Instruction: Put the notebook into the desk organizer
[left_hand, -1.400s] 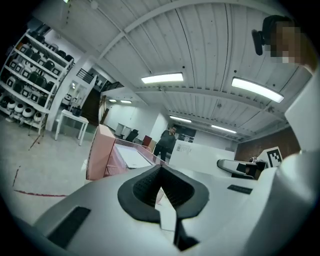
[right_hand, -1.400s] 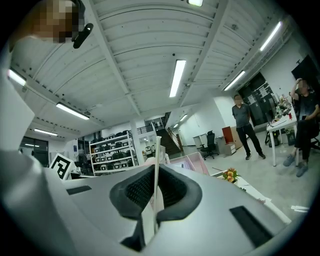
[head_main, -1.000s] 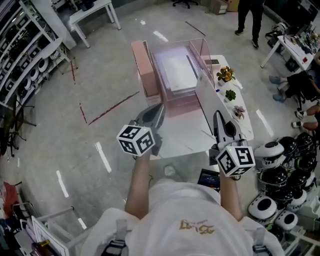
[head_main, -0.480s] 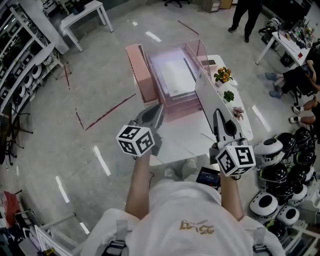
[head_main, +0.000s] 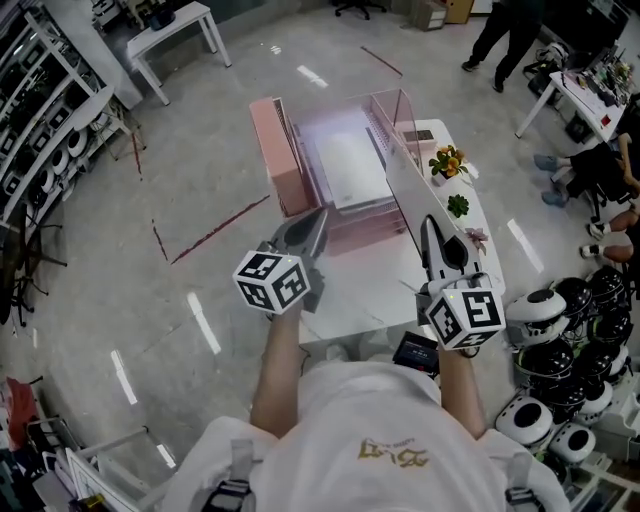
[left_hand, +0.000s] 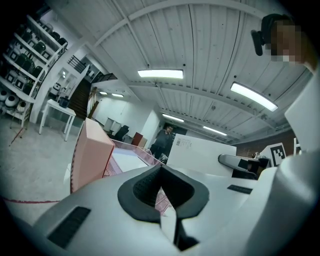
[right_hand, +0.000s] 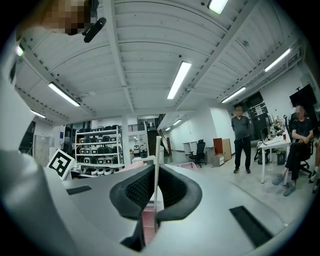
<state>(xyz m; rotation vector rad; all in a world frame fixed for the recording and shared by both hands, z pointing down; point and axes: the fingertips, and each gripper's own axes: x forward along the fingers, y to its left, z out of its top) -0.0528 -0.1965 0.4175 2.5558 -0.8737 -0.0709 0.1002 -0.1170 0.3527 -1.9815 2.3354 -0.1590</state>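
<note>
- right tool (head_main: 430, 232): jaws nearly together, clamped on the lower near edge of the notebook (head_main: 407, 203). in the right gripper view the thin white edge of the notebook (right_hand: 158, 146) rises straight up from between the pads of the right tool (right_hand: 156, 173).
- left tool (head_main: 308, 228): closed to a point with nothing in it. the left gripper view shows the tips of the left tool (left_hand: 160, 168) meeting. it is held over the near left part of the worktop (head_main: 350, 290).
- notebook: stands on edge above the right side of the worktop, with its far end reaching toward the right wall of the desk organizer (head_main: 396, 112). it is not yet inside. whether the far corner touches the mesh wall cannot be told.
- desk organizer: pink mesh, at the far end of the worktop. something flat and white lies in its wide compartment, and a solid pink block (head_main: 275, 150) stands against its left side.
- risk, grip: the hold is on a narrow strip of a tall, thin sheet. a quick swing or a knock could make the notebook pivot or slide out of the pads.
- risk, entry: the leading corner could catch on the mesh rim. a push from there would likely shove the light organizer along the worktop, as the left tool is not steadying it.
- risk, surroundings: the small potted plants (head_main: 450, 158) stand near the notebook's right face, and drift to that side could tip them.
- risk, placement: judged likely that the white item inside stops the notebook from seating fully if it is laid on top.
</note>
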